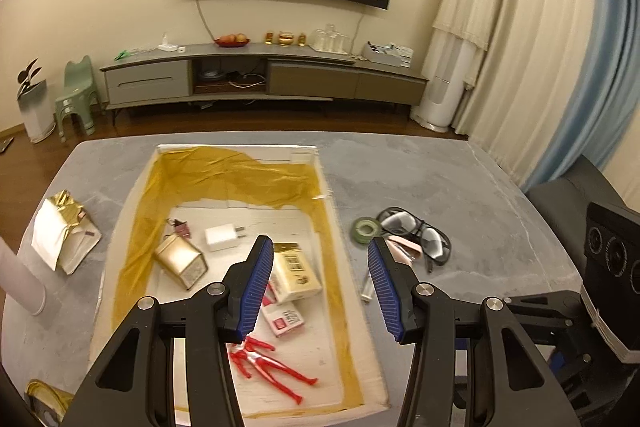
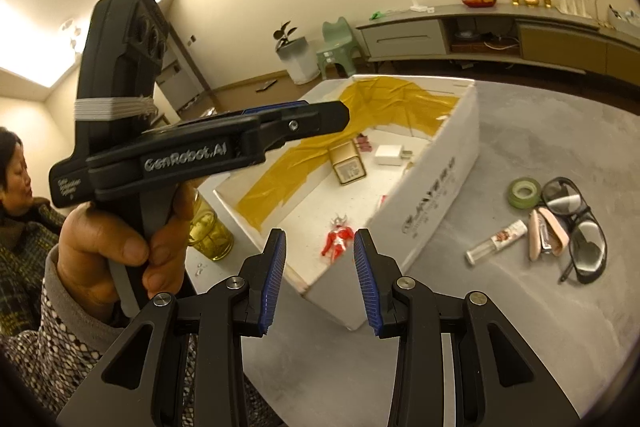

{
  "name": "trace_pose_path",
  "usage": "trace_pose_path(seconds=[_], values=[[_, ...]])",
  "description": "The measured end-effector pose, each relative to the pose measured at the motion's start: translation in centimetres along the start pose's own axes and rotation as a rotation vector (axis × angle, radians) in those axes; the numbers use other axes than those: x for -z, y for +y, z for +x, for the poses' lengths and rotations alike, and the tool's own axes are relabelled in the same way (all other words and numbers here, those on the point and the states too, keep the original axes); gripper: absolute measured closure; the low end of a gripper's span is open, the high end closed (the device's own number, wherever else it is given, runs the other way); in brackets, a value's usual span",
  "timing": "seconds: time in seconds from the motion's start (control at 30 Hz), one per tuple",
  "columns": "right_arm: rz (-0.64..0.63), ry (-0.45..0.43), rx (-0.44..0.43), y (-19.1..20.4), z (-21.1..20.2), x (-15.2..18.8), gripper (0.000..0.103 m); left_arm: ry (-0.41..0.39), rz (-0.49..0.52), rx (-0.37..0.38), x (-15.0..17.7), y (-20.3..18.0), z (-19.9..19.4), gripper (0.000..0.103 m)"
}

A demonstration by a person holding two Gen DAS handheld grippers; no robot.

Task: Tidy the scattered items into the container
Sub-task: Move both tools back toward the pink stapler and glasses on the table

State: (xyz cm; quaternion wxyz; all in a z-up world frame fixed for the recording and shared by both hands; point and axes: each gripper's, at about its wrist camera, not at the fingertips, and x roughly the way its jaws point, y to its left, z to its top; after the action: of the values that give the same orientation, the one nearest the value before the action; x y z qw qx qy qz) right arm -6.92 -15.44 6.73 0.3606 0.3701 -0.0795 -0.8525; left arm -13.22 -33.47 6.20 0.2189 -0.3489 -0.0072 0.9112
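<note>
With both the left claw (image 1: 320,287) and right claw (image 2: 320,281) released and empty, the box (image 1: 352,291) holds a toy figure (image 1: 268,367), charger (image 1: 222,237) and tin (image 1: 182,263), while glasses (image 1: 420,233), tape roll (image 1: 366,229) and small bottle (image 2: 496,242) wait beside the box on the table (image 1: 460,187).

The grey table (image 1: 460,179) has lots of bare room on its right side and near the front edge. A small bunch of things sits close by the box's (image 2: 436,179) right wall: a green tape roll (image 1: 366,229), dark glasses (image 1: 420,233), a pink case (image 1: 402,247) and a little clear bottle (image 2: 496,241). They lie tight together, some touching. Inside the box, the far end is free. The near end is filled with small boxes and a red toy figure (image 1: 268,367)
</note>
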Motion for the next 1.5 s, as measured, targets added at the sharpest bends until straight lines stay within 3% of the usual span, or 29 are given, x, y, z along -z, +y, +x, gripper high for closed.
trace_pose_path(seconds=[0.5, 0.9, 1.3, 1.5], values=[[0.085, -0.028, 0.048, -4.5, -3.6, 0.9, 0.065, 0.056, 0.091, 0.065, -0.2, -6.8, 2.9, 0.052], [0.223, -0.017, 0.161, -11.1, -4.4, 2.2, 0.065, 0.116, 0.138, 0.114, 0.3, -10.7, 6.1, 0.052], [0.332, -0.011, 0.253, -16.8, -3.2, 3.0, 0.065, 0.162, 0.126, 0.125, 0.6, -11.6, 8.9, 0.052], [0.320, 0.006, 0.250, -18.0, -0.5, 2.3, 0.063, 0.130, 0.076, 0.116, 0.1, -10.6, 9.4, 0.052]])
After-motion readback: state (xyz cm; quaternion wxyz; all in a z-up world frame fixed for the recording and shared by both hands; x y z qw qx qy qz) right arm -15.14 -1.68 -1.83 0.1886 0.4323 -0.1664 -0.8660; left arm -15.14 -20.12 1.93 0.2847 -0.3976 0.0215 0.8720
